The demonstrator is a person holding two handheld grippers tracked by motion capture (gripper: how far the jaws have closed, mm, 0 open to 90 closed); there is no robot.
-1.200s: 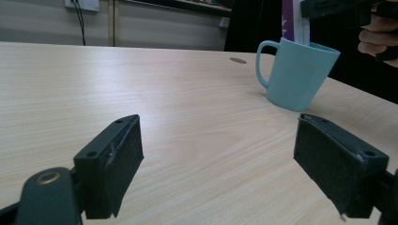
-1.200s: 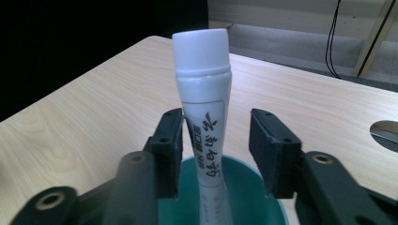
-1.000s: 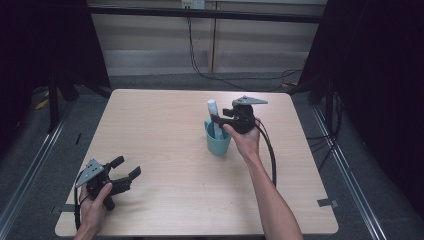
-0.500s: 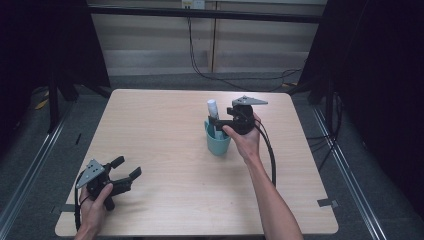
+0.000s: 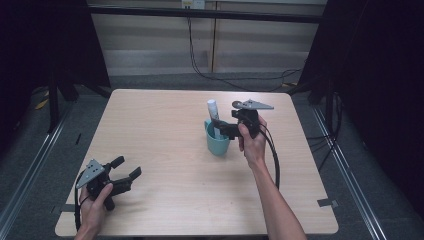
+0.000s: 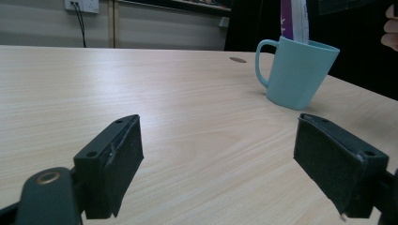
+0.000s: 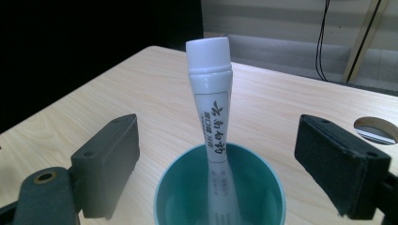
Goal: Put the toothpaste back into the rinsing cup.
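A teal mug (image 5: 218,142) stands right of the table's middle, and a white tube (image 5: 213,110) stands in it with its cap up, leaning on the rim. My right gripper (image 5: 218,126) hovers just above the mug from the right. In the right gripper view its jaws have just been opening and stand wide on either side of the tube (image 7: 213,108), touching neither it nor the mug (image 7: 162,197). My left gripper (image 5: 127,167) rests open near the front left corner with nothing between its jaws (image 6: 234,173). It faces the mug (image 6: 295,72) across bare wood.
The light wooden table (image 5: 165,125) has a round cable hole (image 7: 375,130) close behind the mug. Dark curtains and metal stands flank the table, and cables run along the floor at the back. Each gripper trails a black cable toward the front edge.
The right gripper's jaws have spread apart from the tube, which stays standing in the mug. The left gripper has not moved.
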